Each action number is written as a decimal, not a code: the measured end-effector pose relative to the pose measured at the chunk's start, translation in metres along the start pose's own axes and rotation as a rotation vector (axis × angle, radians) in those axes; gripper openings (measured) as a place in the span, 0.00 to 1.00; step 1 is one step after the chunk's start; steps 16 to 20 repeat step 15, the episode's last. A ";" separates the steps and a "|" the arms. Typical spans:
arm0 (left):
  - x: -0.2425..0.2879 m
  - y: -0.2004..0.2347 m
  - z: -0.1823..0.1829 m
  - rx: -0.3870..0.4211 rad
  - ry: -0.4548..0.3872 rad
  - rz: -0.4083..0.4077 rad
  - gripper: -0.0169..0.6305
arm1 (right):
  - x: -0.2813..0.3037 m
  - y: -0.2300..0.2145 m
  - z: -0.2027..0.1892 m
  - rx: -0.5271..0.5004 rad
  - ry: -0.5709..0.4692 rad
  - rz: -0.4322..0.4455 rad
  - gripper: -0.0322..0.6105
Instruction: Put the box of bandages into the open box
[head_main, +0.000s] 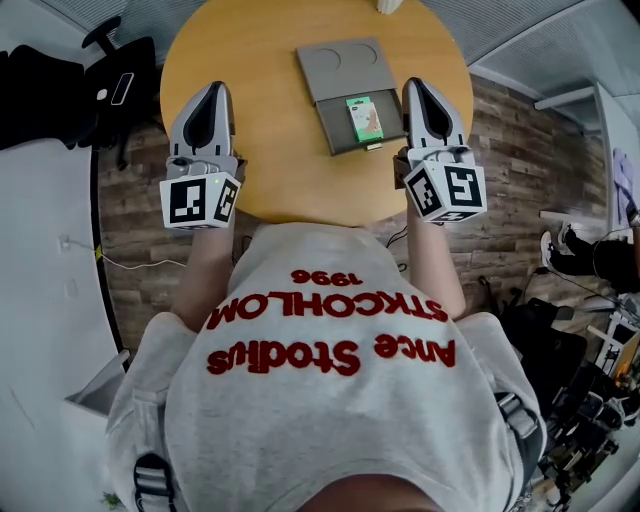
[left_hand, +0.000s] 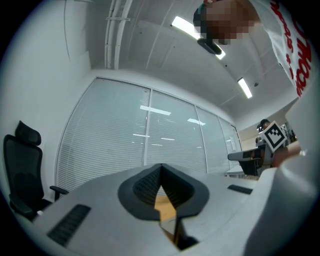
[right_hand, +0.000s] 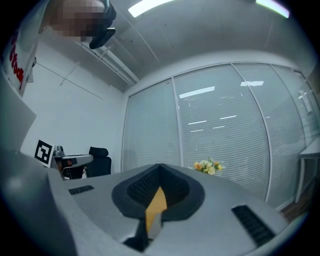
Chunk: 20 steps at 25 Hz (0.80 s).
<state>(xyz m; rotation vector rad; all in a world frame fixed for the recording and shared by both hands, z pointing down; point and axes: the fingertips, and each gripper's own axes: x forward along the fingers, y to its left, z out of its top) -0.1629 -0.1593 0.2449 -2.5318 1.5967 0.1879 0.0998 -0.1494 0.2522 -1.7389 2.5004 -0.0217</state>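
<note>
- My left gripper (head_main: 214, 92) lies on the round wooden table (head_main: 270, 170). It is at about 10 o'clock in the head view.
- Its two jaws are pressed together at the tip. Nothing is between them.
- My right gripper (head_main: 416, 88) lies on the table too, at about 1 o'clock in the head view.
- Its jaws are closed as well, and they hold nothing.
- The open box (head_main: 335, 128) is grey. It sits on the table between my two grippers, at 12 o'clock from me, and closer to the right one.
- The box of bandages (head_main: 364, 118) is small and green. It lies flat inside the open box, near the box's right side.
- My right gripper is just beside the open box, at its 3 o'clock side. My left gripper is well apart from it, at its 9 o'clock side.
- Neither gripper touches the box of bandages.
- A black chair (left_hand: 22, 170) shows at 8 o'clock in the left gripper view.
- Some flowers (right_hand: 209, 166) show at 4 o'clock in the right gripper view, in front of the window blinds.
</note>
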 end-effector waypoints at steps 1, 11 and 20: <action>0.000 -0.001 0.001 -0.002 -0.001 -0.002 0.02 | -0.001 0.000 0.000 0.001 -0.001 -0.001 0.06; -0.005 -0.007 0.009 -0.006 -0.021 -0.017 0.02 | -0.010 0.006 0.005 -0.002 -0.012 -0.009 0.06; -0.005 -0.006 0.008 -0.008 -0.023 -0.017 0.02 | -0.010 0.009 0.006 -0.003 -0.018 -0.006 0.06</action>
